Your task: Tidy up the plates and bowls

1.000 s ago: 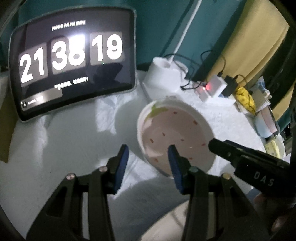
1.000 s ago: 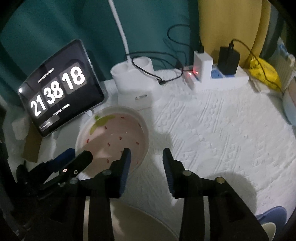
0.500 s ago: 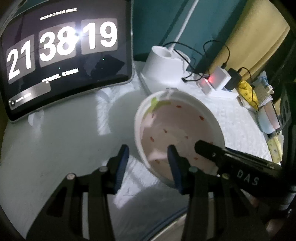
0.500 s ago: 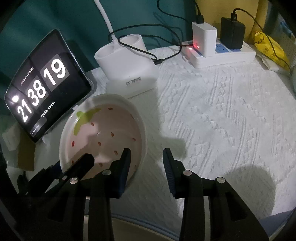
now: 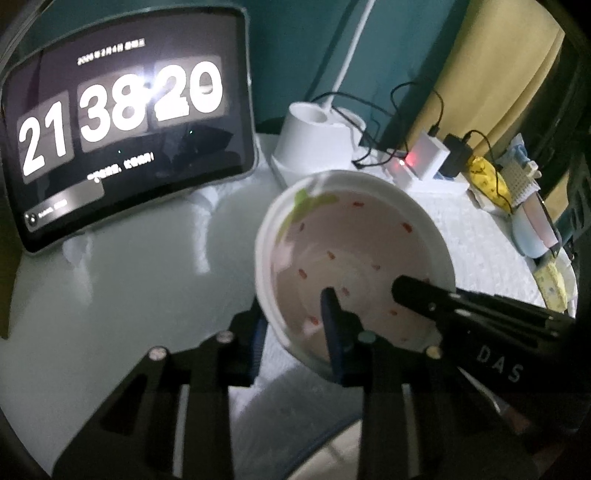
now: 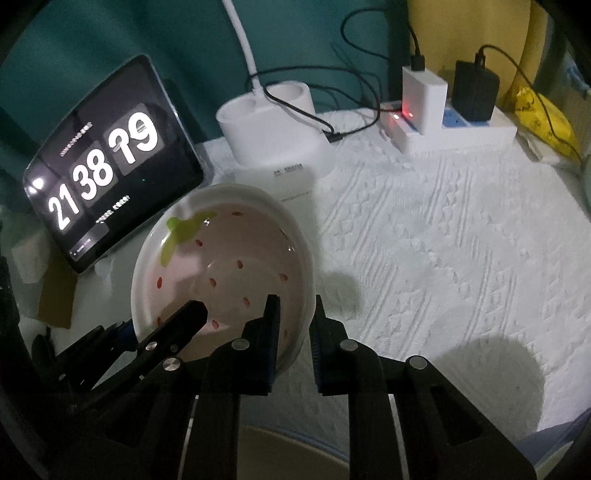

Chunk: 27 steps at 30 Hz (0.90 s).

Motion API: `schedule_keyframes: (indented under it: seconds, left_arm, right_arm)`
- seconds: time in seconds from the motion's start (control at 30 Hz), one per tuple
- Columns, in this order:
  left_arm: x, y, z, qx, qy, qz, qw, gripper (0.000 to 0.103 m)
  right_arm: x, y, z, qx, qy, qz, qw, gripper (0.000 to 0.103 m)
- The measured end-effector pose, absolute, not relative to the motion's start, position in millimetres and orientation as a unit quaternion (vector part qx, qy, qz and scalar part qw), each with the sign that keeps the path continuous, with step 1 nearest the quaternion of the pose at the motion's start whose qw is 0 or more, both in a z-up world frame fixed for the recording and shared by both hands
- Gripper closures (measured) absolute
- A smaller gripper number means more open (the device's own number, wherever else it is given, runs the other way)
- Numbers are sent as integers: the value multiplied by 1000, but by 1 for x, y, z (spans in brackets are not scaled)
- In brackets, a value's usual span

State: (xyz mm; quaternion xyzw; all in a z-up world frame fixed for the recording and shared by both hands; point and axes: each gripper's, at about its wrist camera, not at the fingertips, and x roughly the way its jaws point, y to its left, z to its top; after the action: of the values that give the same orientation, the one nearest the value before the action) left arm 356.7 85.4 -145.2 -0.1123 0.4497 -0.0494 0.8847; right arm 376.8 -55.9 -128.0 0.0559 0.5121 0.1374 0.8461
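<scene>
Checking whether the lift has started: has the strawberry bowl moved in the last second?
No. In the right wrist view the bowl still has its far rim just in front of the white lamp base, beside the tablet.

**Strawberry pink against white and teal**

The bowl (image 6: 221,273) is white on its rim and outer wall and pale pink inside, dotted with small red seed marks and a green leaf shape near one edge. The cloth (image 6: 443,240) beneath it is white with a woven raised pattern. The tablet (image 5: 122,122) shows white digits on black. The fingers (image 6: 271,332) are black with blue pads. Behind stand a teal wall (image 6: 110,33), a yellow curtain (image 5: 498,74) and a white power strip (image 6: 454,133) with a red light.
</scene>
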Motion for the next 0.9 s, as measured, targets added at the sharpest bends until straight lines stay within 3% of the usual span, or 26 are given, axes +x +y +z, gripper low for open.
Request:
schedule_keyframes:
  seconds: [0.9]
  left_arm:
    - [279,48,-73,-88,381,-57,919,74]
  right_arm:
    - [295,-99,-55,52,434,158,885,87]
